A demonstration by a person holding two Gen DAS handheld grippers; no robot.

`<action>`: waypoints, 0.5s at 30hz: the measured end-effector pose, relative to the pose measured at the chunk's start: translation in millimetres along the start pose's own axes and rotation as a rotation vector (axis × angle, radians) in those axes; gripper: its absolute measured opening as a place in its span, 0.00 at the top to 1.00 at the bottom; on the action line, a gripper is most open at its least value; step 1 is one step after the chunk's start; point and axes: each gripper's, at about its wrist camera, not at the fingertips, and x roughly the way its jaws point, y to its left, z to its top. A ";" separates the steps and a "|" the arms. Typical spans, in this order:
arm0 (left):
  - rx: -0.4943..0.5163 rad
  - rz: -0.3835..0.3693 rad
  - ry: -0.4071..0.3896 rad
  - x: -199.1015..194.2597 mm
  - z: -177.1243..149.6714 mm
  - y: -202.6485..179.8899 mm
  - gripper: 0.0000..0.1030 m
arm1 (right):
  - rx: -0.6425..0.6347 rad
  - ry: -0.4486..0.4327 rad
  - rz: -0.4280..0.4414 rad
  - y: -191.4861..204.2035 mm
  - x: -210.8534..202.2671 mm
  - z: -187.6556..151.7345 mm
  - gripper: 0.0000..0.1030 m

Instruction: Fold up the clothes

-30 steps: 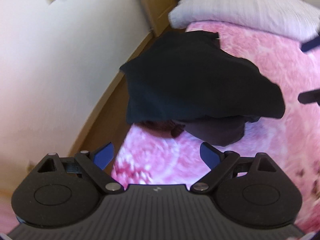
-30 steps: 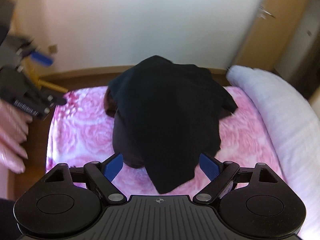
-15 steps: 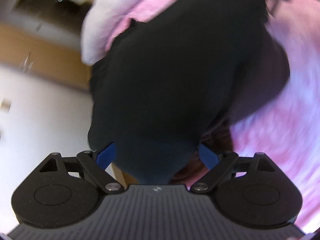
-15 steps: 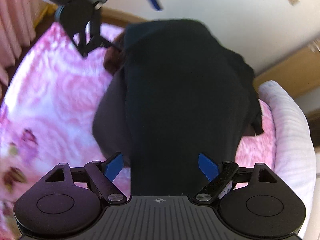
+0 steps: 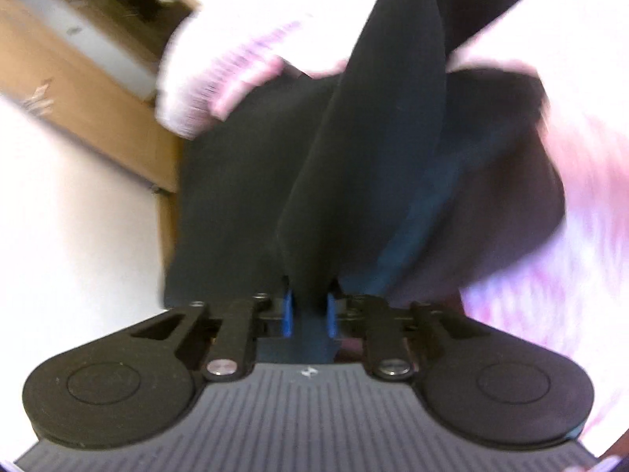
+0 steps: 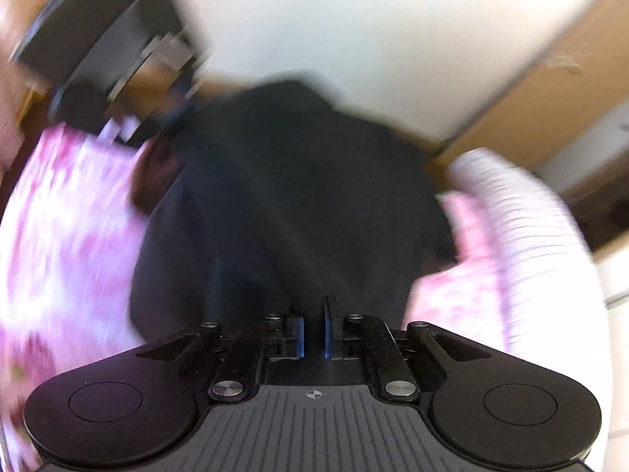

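Both views are smeared by motion, so edges are soft and the far end of the dark garment (image 5: 243, 181) is cut off at the frame top. My left claw (image 5: 309, 310) is closing, its blue pads pinching a raised ridge of the soft black cloth. My right claw (image 6: 313, 332) is clamped on another fold of the same garment, which lies heaped on the bed's pink rose-patterned blanket (image 6: 67, 236). Only the right view shows my left claw as a dark blur at upper left. A ribbed white pillow (image 6: 523, 236) lies beside the cloth.
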 end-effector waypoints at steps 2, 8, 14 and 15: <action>-0.082 0.029 -0.039 -18.1 22.1 22.5 0.93 | 0.057 -0.065 -0.053 -19.9 -27.9 11.4 0.94; -0.119 0.078 -0.158 -84.4 84.7 30.7 0.96 | 0.122 -0.140 -0.140 -38.0 -100.2 1.5 0.94; -0.058 -0.004 -0.247 -154.7 158.5 -57.4 0.96 | 0.243 -0.085 -0.184 -14.4 -194.8 -89.4 0.94; -0.051 -0.030 -0.251 -163.2 172.6 -80.6 0.96 | 0.274 -0.065 -0.188 -10.4 -210.9 -111.9 0.94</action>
